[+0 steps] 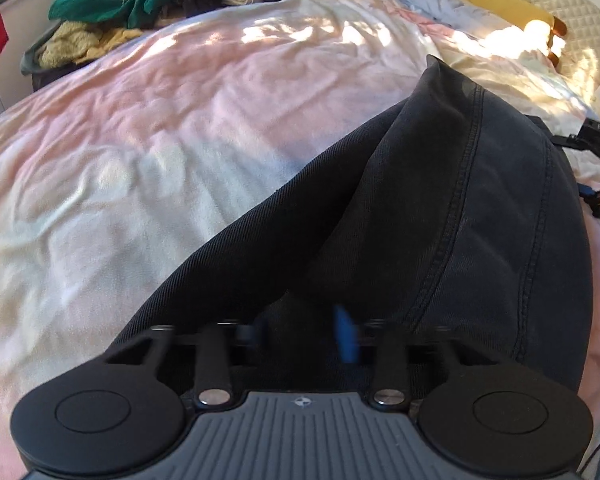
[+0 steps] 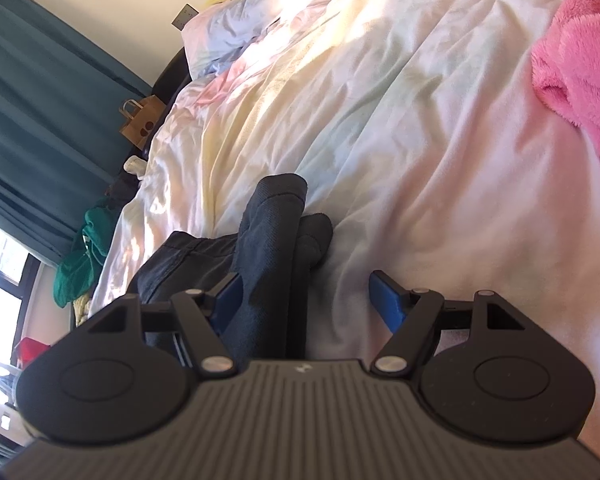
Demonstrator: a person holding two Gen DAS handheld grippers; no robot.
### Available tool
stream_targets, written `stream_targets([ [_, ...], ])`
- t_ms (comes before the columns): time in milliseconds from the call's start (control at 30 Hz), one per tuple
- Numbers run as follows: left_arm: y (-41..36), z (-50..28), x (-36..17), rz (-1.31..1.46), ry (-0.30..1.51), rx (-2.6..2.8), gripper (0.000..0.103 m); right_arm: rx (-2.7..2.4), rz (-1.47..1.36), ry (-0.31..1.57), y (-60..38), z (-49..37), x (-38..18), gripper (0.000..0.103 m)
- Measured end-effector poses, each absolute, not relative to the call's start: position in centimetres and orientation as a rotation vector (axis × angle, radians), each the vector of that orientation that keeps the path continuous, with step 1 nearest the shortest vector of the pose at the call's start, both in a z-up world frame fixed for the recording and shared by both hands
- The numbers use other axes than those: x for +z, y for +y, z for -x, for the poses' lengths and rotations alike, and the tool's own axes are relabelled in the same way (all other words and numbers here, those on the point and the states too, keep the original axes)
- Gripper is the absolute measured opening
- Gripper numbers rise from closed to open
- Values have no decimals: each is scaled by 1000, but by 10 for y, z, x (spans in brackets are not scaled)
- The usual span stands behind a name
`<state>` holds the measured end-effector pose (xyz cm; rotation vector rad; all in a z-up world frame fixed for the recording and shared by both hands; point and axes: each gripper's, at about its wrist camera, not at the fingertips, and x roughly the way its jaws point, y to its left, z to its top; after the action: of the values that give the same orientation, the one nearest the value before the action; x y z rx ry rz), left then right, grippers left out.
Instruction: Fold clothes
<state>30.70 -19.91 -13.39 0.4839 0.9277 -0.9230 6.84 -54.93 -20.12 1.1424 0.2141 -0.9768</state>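
Sunlit bed (image 2: 420, 128) with pastel sheets, teal curtains (image 2: 40, 120) beside a bright window (image 2: 0, 280).

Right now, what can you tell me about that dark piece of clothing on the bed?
The dark garment looks like charcoal denim-like cloth with stitched seams. It lies bunched on the pale, wrinkled bedsheet, one part raised in a peak. The left gripper is shut on its near edge. In the right wrist view, folds of it sit between the open fingers of the right gripper, which do not pinch it.
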Motion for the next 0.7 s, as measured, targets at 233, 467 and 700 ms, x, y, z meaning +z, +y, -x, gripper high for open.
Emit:
stream_targets([
  [233, -178, -280, -84, -344, 701, -854, 3, -969, -1156, 207, -550, -66, -201, 72],
  [467, -193, -278, -118, -362, 676, -636, 4, -926, -1147, 195, -549, -67, -197, 73],
  [700, -175, -261, -112, -325, 689, -559, 22, -828, -1209, 212, -560, -67, -202, 73],
])
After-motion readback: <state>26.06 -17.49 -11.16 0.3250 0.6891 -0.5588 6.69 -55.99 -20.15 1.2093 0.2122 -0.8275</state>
